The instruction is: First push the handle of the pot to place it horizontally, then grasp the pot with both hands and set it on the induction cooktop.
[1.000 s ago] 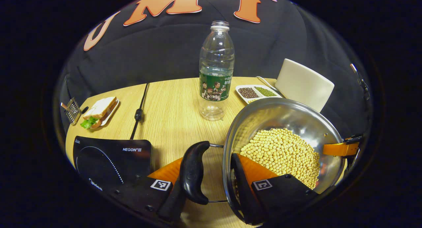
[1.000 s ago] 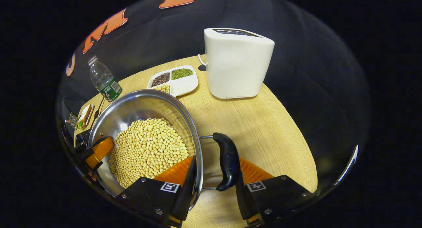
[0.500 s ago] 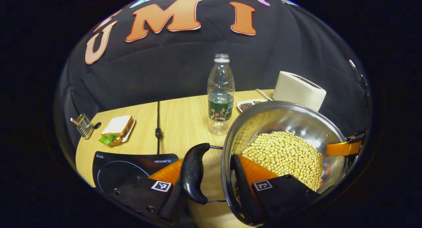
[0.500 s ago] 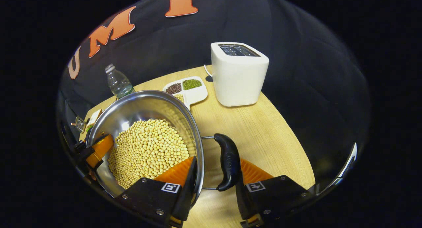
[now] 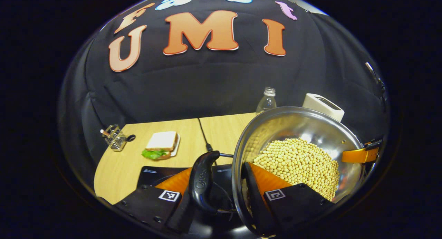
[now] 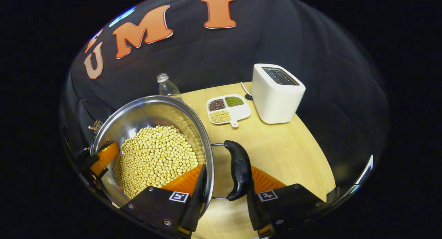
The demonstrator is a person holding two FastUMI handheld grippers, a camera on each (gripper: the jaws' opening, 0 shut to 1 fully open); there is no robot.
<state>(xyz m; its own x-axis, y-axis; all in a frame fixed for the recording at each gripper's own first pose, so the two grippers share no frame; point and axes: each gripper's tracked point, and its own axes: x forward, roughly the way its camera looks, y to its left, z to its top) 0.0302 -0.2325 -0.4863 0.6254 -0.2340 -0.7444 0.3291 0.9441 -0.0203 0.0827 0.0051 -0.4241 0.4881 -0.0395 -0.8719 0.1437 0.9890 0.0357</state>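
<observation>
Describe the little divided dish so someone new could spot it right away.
Start at the white toaster at the far end of the wooden table. Just left of it lies a white compartment tray, the only dish holding separate dark, green and pale beans.

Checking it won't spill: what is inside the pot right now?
The pot holds a heap of pale yellow beans covering its bottom. A finger of each tongs reaches inside the rim; anything under the beans is hidden.

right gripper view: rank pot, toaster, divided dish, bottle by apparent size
1. Steel pot of soybeans, largest, though it sits closest to the camera, which inflates it.
2. White toaster.
3. White divided dish of beans.
4. Clear plastic bottle, smallest as seen; the pot's rim hides its lower part, so its true rank is unsure.
</observation>
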